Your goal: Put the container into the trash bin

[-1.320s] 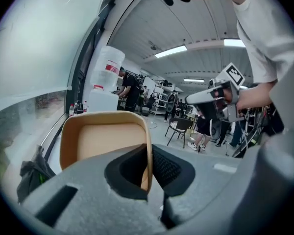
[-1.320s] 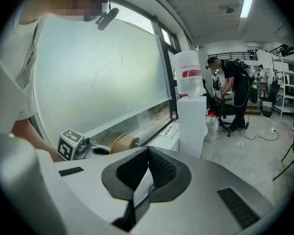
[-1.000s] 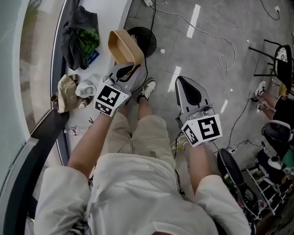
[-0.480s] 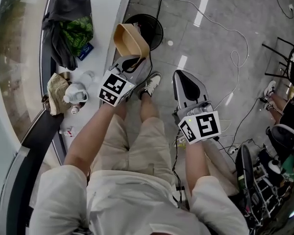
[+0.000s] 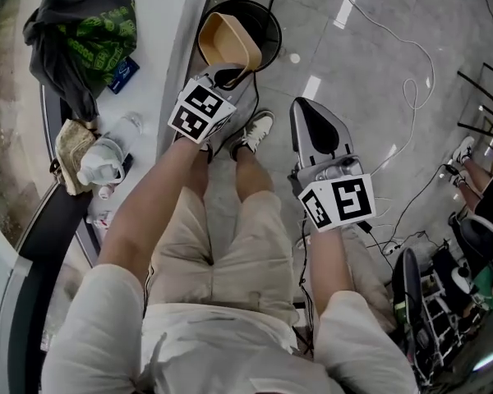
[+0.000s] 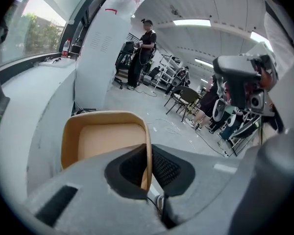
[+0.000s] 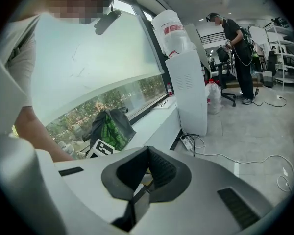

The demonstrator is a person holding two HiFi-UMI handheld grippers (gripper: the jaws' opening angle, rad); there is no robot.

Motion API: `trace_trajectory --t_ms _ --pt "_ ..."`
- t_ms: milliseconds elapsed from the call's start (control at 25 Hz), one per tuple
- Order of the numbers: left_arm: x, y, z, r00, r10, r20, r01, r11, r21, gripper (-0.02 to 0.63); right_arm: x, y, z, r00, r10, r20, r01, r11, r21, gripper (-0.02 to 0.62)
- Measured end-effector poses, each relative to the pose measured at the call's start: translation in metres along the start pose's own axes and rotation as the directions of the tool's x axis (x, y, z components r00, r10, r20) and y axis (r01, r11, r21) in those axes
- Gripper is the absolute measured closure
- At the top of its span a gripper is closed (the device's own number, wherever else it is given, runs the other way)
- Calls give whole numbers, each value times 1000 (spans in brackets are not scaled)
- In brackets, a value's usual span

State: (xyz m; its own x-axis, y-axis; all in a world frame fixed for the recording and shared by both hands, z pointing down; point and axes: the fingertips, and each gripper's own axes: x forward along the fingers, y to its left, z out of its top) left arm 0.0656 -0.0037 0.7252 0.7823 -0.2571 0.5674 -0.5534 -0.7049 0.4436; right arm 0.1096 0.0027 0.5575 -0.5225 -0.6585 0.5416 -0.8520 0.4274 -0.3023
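A tan plastic container (image 5: 226,39) hangs tilted over the mouth of the round black trash bin (image 5: 269,21) on the floor. My left gripper (image 5: 223,78) is shut on the container's near rim; in the left gripper view the rim (image 6: 147,156) is pinched between the dark pads and the container's hollow (image 6: 102,136) faces me. My right gripper (image 5: 314,131) hangs to the right above the floor, apart from bin and container. It is shut with nothing between its jaws (image 7: 147,152).
A white window ledge (image 5: 160,52) on the left carries a dark bag with green inside (image 5: 86,31) and plastic bottles (image 5: 103,153). Cables (image 5: 398,52) cross the grey floor. A water dispenser (image 7: 187,84) and a standing person (image 7: 239,48) are farther off.
Both grippers have sunk toward the floor. The container, still held by the left gripper, has come from beside the bin to over its opening.
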Motion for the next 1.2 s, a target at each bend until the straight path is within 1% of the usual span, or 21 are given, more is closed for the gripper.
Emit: trace_trajectory --t_ms 120,280,440,600,760,920,1080,1200 --pt "17 15 -13 999 -10 -37 11 1000 17 586 13 -5 -12 1000 6 -3 -6 1000 -1 594" --pt "39 38 -30 996 -10 -92 12 1000 15 586 28 -12 -27 1000 14 -9 -14 1000 0 594" --pt "64 52 -42 986 -29 -167 37 998 44 586 41 -21 -40 1000 23 -21 -23 1000 -2 594" --pt "88 64 -61 967 -48 -252 59 998 38 587 50 -33 -47 999 25 -22 -25 1000 -8 594" --pt "108 73 -83 938 -58 -343 83 995 59 586 60 -47 -53 1000 22 -15 -22 1000 -12 594" --pt "126 84 -97 923 -67 -378 82 996 22 586 68 -62 -63 1000 20 -19 -20 1000 -18 594" --pt "142 91 -108 901 -90 -424 106 994 15 586 75 -75 -73 1000 14 -21 -14 1000 -18 594" --pt "152 93 -115 887 -117 -446 115 993 -31 586 78 -83 -78 1000 11 -25 -12 1000 -20 594"
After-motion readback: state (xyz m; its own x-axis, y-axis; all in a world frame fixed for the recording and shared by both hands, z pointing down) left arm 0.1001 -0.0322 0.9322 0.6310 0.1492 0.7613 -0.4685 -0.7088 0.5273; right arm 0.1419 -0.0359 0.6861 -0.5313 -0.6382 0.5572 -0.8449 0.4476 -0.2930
